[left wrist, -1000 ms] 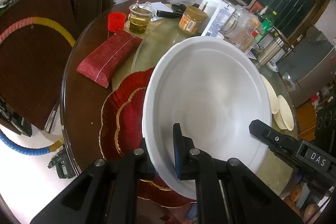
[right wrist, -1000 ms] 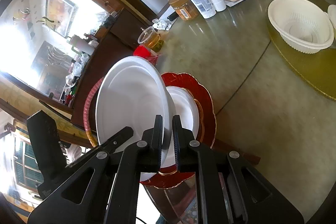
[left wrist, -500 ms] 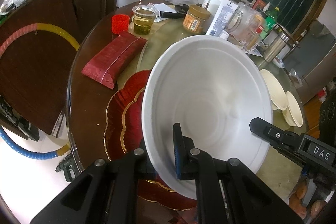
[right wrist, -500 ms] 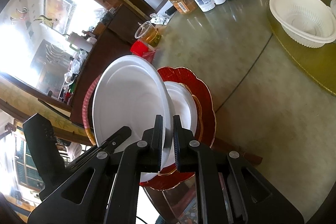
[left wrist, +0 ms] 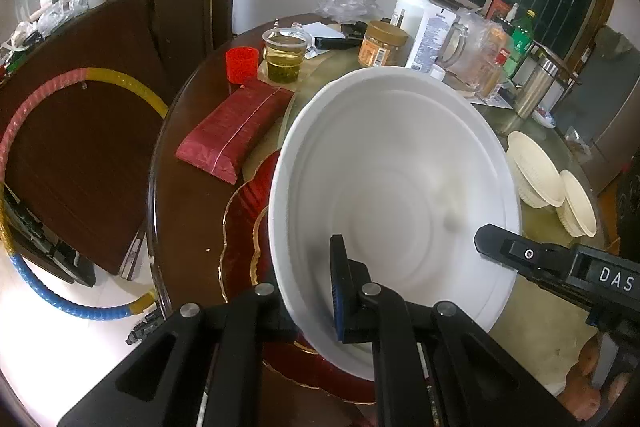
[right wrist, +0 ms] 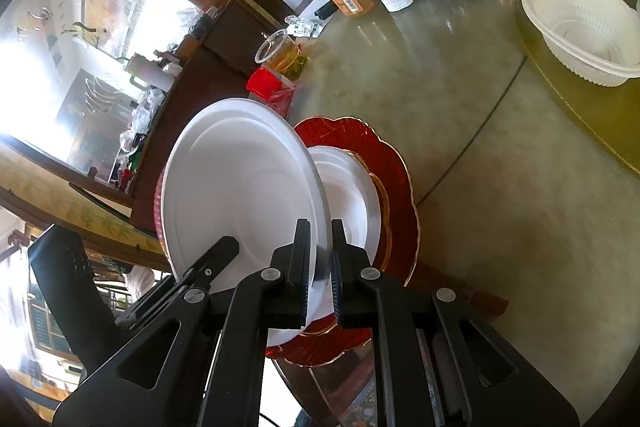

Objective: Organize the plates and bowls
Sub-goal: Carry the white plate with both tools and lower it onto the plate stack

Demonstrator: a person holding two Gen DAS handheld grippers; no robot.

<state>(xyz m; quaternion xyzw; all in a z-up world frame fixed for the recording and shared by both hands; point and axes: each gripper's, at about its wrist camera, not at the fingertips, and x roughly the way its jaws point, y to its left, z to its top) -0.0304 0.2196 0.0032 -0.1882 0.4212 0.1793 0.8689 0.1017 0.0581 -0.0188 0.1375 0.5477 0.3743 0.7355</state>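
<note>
A large white plate (left wrist: pixel 400 195) is held tilted above a stack of red gold-rimmed plates (left wrist: pixel 244 227) at the near edge of the round table. My left gripper (left wrist: pixel 316 279) is shut on its near rim, one finger behind the plate. My right gripper (left wrist: pixel 492 239) pinches the rim further right. In the right wrist view the same white plate (right wrist: pixel 240 187) stands almost edge-on, with my right gripper (right wrist: pixel 320 251) shut on its rim and the left gripper (right wrist: pixel 224 247) at lower left. A second white plate (right wrist: pixel 348 195) lies on the red plates (right wrist: pixel 384 155).
Two cream bowls (left wrist: pixel 536 179) (left wrist: pixel 578 203) sit on a gold mat at the right. Behind the stack are a red packet (left wrist: pixel 236 131), a red cup (left wrist: pixel 241 64), a glass of tea (left wrist: pixel 285 55), a jar (left wrist: pixel 382 43) and bottles. A coloured hoop (left wrist: pixel 40 95) leans at the left.
The left gripper has turned slightly, so its view reaches a little higher into the room. Both grippers stay shut on the white plate, which is still above the red stack.
</note>
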